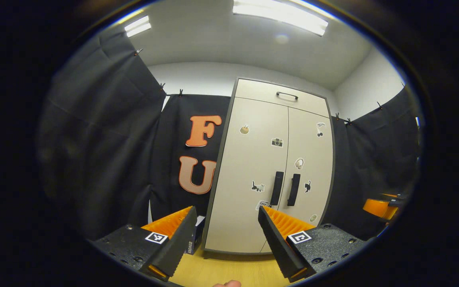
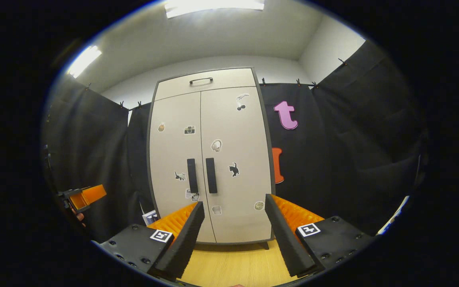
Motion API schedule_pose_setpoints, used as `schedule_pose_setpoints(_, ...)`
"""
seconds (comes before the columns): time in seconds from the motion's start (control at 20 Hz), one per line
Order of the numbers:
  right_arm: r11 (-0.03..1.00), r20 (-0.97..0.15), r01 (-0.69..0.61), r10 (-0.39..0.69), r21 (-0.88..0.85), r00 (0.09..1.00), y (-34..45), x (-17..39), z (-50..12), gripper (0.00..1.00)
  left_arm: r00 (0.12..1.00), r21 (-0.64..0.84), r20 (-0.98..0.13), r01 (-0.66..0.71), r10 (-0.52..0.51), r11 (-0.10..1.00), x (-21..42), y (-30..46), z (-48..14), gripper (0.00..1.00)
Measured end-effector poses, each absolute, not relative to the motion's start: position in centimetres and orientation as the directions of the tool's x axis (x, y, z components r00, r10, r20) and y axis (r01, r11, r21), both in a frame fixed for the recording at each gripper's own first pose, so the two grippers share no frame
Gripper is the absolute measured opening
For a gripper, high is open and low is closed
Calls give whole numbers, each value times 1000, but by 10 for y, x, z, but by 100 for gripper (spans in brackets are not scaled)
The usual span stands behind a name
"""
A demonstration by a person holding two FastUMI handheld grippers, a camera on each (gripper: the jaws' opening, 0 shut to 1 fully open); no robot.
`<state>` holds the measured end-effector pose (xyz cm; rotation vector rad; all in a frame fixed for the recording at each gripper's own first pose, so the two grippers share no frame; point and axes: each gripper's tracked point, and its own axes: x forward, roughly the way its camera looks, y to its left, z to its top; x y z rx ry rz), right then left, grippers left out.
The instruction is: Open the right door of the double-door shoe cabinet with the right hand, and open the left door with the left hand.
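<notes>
The tall beige double-door shoe cabinet (image 2: pixel 209 159) stands upright on the pale wooden floor (image 2: pixel 233 263) against the black cloth wall, doors closed. Its two black bar handles (image 2: pixel 201 175) run vertically beside the centre seam. The left gripper (image 1: pixel 226 213) and right gripper (image 2: pixel 233 203) hang apart from it, fingers spread, holding nothing.

**Both grippers spread wide, holding nothing**

The left gripper (image 1: pixel 227 223) points forward with its two fingers set wide apart and nothing between them. The right gripper (image 2: pixel 233 219) is posed alike, fingers parted, gripping nothing. In the right gripper view the left gripper (image 2: pixel 84 197) appears at the far left, level.
</notes>
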<state>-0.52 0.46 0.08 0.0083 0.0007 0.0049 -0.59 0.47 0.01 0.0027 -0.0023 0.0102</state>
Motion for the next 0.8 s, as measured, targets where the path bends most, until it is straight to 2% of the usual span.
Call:
schedule_pose_setpoints(0.4,1000,-8,3,-3,7,1000,4,-8,-2,98,1000,2,10,-14,14,1000,-11,7,2,92)
schedule_pose_setpoints(0.45,1000,-7,2,-2,8,1000,5,-8,-1,98,1000,2,10,-15,15,1000,-11,8,2,94)
schedule_pose_setpoints(0.8,1000,-3,2,-2,-16,1000,12,2,8,98,1000,-1,19,-8,8,1000,-11,11,0,94)
